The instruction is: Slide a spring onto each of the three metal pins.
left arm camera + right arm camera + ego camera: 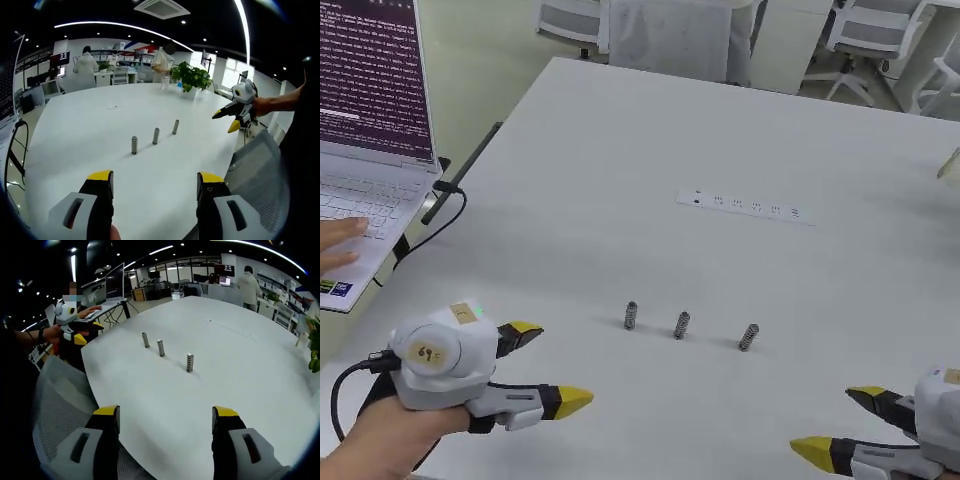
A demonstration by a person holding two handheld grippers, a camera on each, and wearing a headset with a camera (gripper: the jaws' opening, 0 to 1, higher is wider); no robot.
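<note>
1. Head view
   - A large white rectangular desk [620,150] carried three short grey coiled metal springs standing on end in a row near its near edge: left spring [631,316], middle spring [681,325] and right spring [748,337].
   - Whether a pin ran inside each coil could not be determined.
   - The white-bodied, yellow-tipped left gripper [548,365] was held over the near-left corner of the desk. Its fingers were spread apart with nothing between them.
   - The matching right gripper [840,420] was held by the near-right corner, its fingers likewise spread and empty.
   - The springs stood between the two grippers, well apart from both.
   - An open silver laptop [370,90] sat at the left edge with a hand [340,245] on its keyboard.
   - A thin black cable [440,215] ran along that edge.
   - A flat white power strip [745,207] lay farther in, toward the far edge.

2. Left gripper view
   - The left gripper [155,177] pointed across the desk [90,115] with both fingers wide apart.
   - The three springs [156,135] stood ahead of the fingertips, clear of them.
   - The right gripper [226,120] hung beyond the right-hand edge, untouched by anything.
   - A green potted plant [190,77] stood at the far edge.

3. Right gripper view
   - The right gripper [165,412] had its fingers parted and gripped nothing.
   - The springs [161,348] stood in a line ahead, apart from the fingertips.
   - The left gripper [75,332] was at the desk [240,365] edge beyond them, near the laptop [112,287].
</note>
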